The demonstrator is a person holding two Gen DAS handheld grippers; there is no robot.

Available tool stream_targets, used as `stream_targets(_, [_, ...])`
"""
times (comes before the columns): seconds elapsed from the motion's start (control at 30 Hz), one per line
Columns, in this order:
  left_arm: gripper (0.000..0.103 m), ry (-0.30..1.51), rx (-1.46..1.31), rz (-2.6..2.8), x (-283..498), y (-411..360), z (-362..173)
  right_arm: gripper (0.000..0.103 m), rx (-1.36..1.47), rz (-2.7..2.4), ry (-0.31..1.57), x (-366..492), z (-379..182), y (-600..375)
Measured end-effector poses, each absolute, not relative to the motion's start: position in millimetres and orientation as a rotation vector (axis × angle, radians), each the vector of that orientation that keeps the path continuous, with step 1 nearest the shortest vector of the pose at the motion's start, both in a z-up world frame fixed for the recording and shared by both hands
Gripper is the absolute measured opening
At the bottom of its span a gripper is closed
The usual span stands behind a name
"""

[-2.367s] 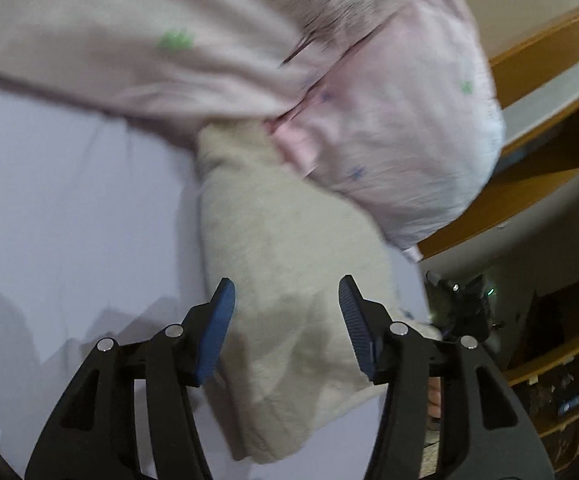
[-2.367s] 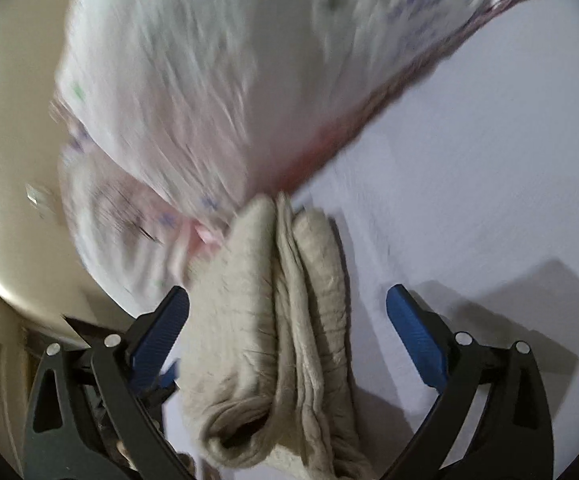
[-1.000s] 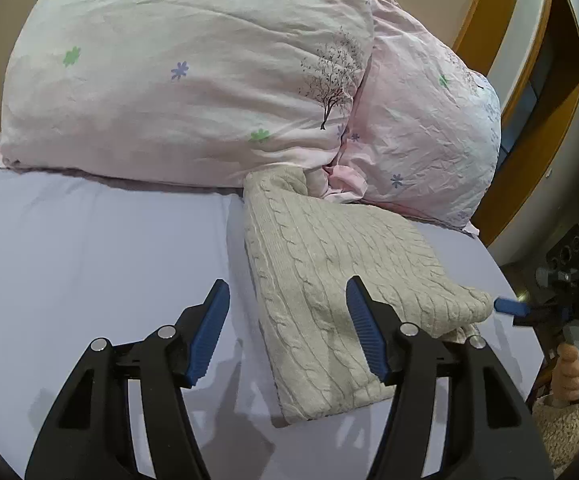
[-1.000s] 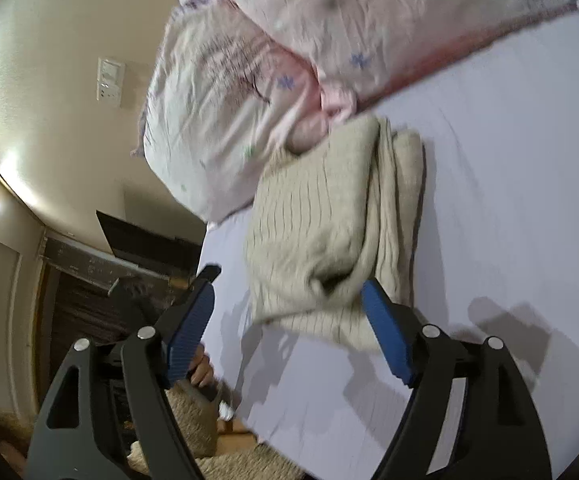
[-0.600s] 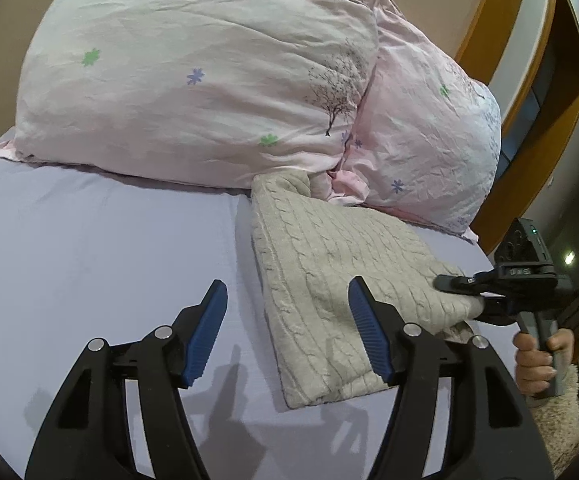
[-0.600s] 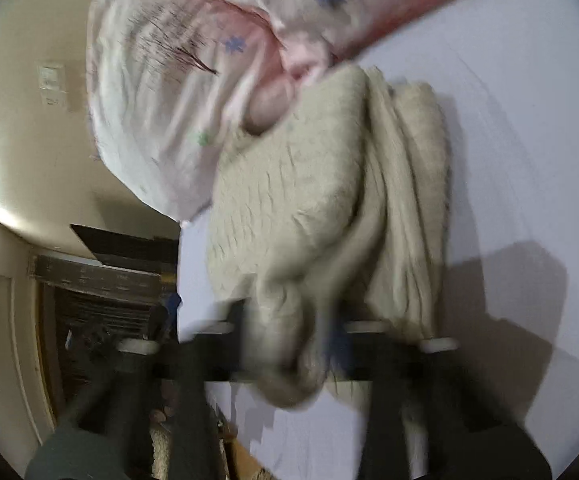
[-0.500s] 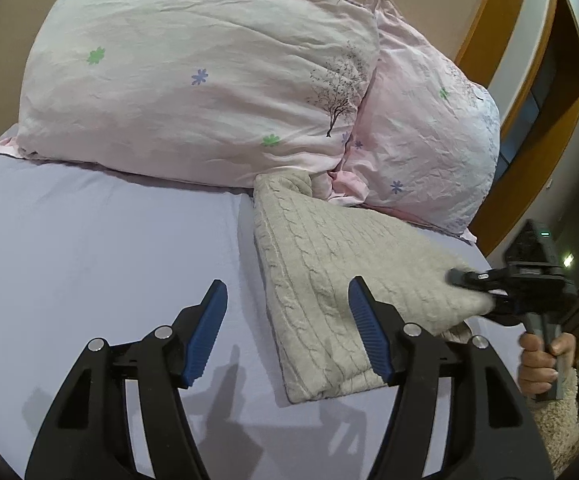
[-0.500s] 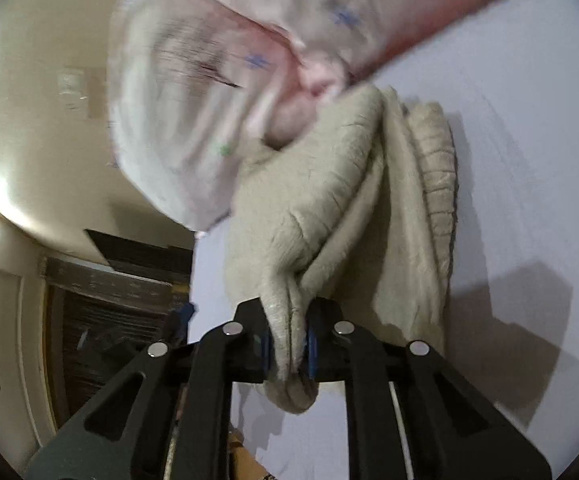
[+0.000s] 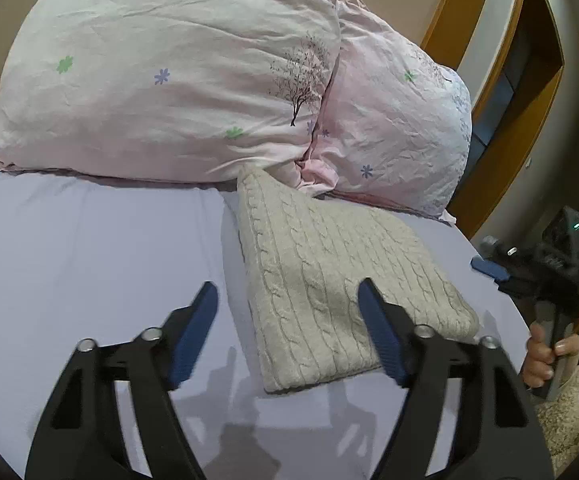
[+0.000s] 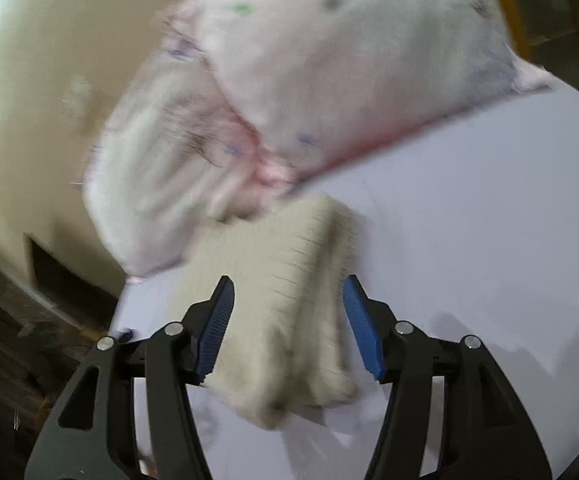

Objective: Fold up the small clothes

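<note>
Wool-soft and limp, the folded cable-knit sweater (image 9: 329, 280) suits our two empty, spread claws gripping its thick folded edge.

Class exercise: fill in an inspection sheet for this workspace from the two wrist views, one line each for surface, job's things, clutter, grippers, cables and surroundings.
Surface: bed sheet, pale lilac, lightly creased.
Job's things: knit sweater, beige, folded flat on the sheet, its far corner touching the pillows.
Clutter: two floral pillows side by side at the head of the bed.
Grippers: left gripper open, holding nothing; right gripper open, sweater lying between its fingers in a blurred view, not clamped.
Cables: nothing seen.
Surroundings: wooden frame at right, beige wall behind the pillows.
</note>
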State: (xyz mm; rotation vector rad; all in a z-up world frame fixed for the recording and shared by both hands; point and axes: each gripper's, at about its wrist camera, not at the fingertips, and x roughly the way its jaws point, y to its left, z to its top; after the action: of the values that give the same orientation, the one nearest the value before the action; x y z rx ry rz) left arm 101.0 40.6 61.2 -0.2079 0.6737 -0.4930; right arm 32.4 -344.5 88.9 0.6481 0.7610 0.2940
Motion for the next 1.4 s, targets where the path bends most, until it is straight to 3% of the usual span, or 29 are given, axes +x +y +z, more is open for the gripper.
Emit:
stream_targets(0.13, [0.084,0.7,-0.228,-0.498,103.8,31.1,56.1,0.059,0.581,0.455,0.92,64.0,67.7,-307.5])
stream_targets(0.17, [0.085,0.709,-0.226,-0.5,103.7,28.7,54.8,0.055,0.539,0.398,0.983,75.7,53.9,-301.5])
stream_targets(0.23, [0.091,0.718,-0.206,-0.49,99.9,24.2,52.7,0.03,0.554,0.327,1.019,98.3,31.3,-313.3])
stream_targets(0.27, [0.095,0.717,-0.197,-0.481,97.6,23.5,52.4,0.012,0.578,0.304,1.025,105.1,28.4,-321.5])
stream_targets(0.33, [0.098,0.715,-0.167,-0.454,90.3,22.5,50.7,0.008,0.674,0.294,1.076,115.9,24.8,-341.9])
stream_targets(0.37, [0.099,0.716,-0.154,-0.441,86.9,22.9,49.3,0.012,0.683,0.301,1.07,111.6,29.1,-346.3])
stream_targets(0.43, [0.102,0.725,-0.129,-0.402,79.8,25.1,44.5,0.055,0.63,0.3,0.997,96.1,44.1,-348.4])
stream_targets(0.47, [0.102,0.732,-0.121,-0.388,76.4,26.6,40.8,0.095,0.572,0.271,0.926,76.2,56.5,-348.8])
stream_targets(0.5, [0.102,0.743,-0.112,-0.378,73.9,27.1,36.6,0.101,0.53,0.24,0.862,59.7,65.4,-349.4])
stream_targets(0.57, [0.102,0.771,-0.088,-0.341,70.0,25.6,29.0,0.101,0.459,0.21,0.729,20.0,83.2,-356.2])
stream_targets(0.67, [0.102,0.839,-0.003,-0.244,66.6,15.6,16.8,0.101,0.394,0.156,0.683,-13.6,86.3,-355.6])
stream_targets(1.07, [0.102,0.92,0.061,-0.2,56.2,-17.4,-10.5,0.101,0.092,0.115,0.996,-9.2,20.2,-253.8])
stream_targets(1.4, [0.102,0.899,0.093,-0.165,54.7,-22.2,-12.9,0.101,-0.005,0.018,0.989,-14.5,7.0,-237.2])
